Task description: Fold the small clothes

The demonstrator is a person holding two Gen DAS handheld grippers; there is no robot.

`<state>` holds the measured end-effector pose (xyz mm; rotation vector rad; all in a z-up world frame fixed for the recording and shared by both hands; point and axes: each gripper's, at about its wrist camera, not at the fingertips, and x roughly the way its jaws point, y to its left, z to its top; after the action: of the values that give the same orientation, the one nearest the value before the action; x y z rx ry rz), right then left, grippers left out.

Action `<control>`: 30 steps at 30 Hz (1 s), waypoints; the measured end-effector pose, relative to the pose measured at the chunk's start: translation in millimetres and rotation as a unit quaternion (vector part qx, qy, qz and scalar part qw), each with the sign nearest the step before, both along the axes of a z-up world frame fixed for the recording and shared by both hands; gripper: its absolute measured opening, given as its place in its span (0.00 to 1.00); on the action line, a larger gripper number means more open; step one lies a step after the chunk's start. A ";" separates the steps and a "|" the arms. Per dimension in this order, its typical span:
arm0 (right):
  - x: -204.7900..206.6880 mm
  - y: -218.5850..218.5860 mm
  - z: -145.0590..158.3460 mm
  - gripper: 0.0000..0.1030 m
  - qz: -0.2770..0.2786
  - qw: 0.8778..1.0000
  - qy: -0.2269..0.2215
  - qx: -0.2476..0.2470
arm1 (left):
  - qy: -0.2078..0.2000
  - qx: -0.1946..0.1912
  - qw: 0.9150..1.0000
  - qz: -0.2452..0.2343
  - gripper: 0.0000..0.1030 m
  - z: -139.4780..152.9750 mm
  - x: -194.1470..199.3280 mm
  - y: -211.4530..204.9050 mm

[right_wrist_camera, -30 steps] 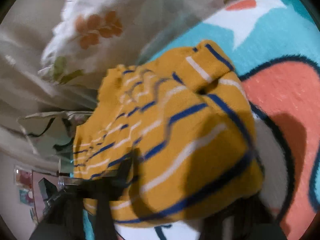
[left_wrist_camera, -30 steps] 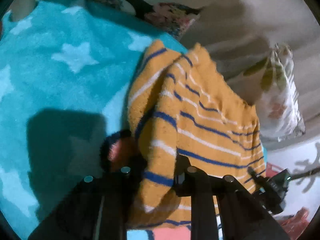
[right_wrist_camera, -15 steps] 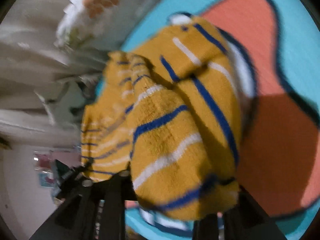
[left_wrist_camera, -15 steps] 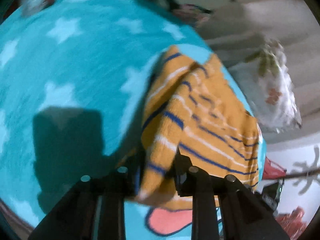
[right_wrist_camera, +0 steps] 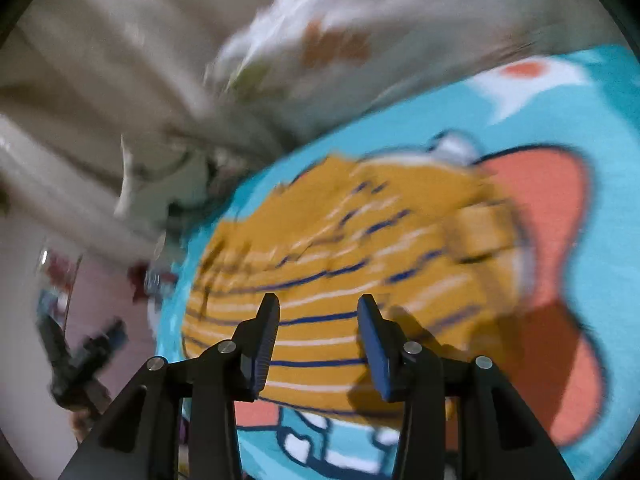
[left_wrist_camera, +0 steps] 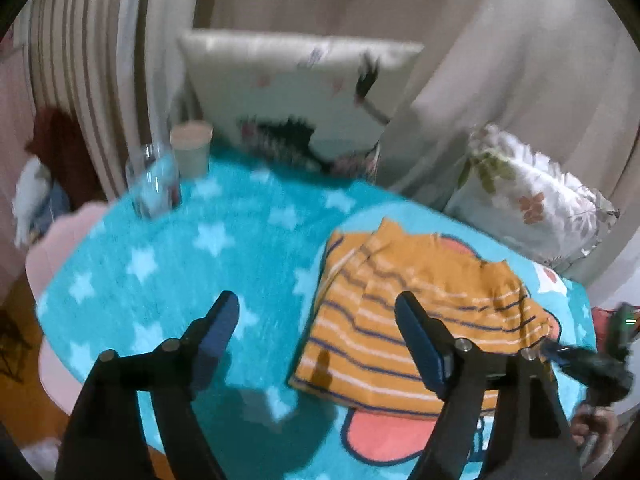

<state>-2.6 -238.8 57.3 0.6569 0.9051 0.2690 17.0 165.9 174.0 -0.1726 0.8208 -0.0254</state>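
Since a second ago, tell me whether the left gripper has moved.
Yes. The left gripper has let go of the striped garment, its jaws just opening, and pulled up and back from the turquoise blanket.

A lived-in home, seemingly a bedroom or sitting corner. A fluffy turquoise blanket with white stars and a cartoon figure [left_wrist_camera: 168, 240] covers the surface. Behind it hang beige pleated curtains [left_wrist_camera: 500, 60]; a white floral-print pillow [left_wrist_camera: 532, 204] leans at its far right edge, a pale printed cushion [left_wrist_camera: 296, 88] beyond its far side, and a clear glass jar [left_wrist_camera: 154, 184] on its left corner.
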 end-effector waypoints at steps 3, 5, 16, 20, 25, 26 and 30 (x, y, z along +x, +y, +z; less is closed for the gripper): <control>20.2 5.6 -24.4 0.40 -0.004 0.998 0.025 -0.054 | -0.031 0.007 0.999 0.020 0.84 20.8 -6.5 1.7; 18.7 -17.6 -38.0 0.19 -0.054 0.992 0.044 -0.101 | -0.045 0.007 0.998 0.036 0.89 30.4 -14.4 6.9; -47.5 -98.9 -8.6 0.41 -0.152 0.985 0.003 -0.078 | -0.040 0.066 0.994 0.079 0.91 40.7 -61.5 -5.7; -44.0 -71.0 6.1 0.41 -0.125 0.988 -0.010 -0.085 | -0.054 0.079 0.992 0.078 0.93 37.4 -66.1 -13.0; -31.1 -27.1 18.8 0.41 -0.071 0.990 -0.010 -0.121 | -0.032 0.035 0.996 0.077 0.96 24.1 -53.6 -1.2; -28.5 -19.1 21.6 0.42 -0.062 0.990 -0.011 -0.127 | -0.018 0.026 0.997 0.072 0.96 19.1 -46.6 3.7; -13.9 14.5 31.3 0.44 -0.037 0.989 -0.015 -0.145 | -0.022 0.027 0.998 0.056 0.96 13.9 -34.9 19.3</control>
<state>-16.5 -224.3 88.6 0.4139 0.8694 0.0781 -17.9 185.2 187.9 -0.1672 0.7661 0.0984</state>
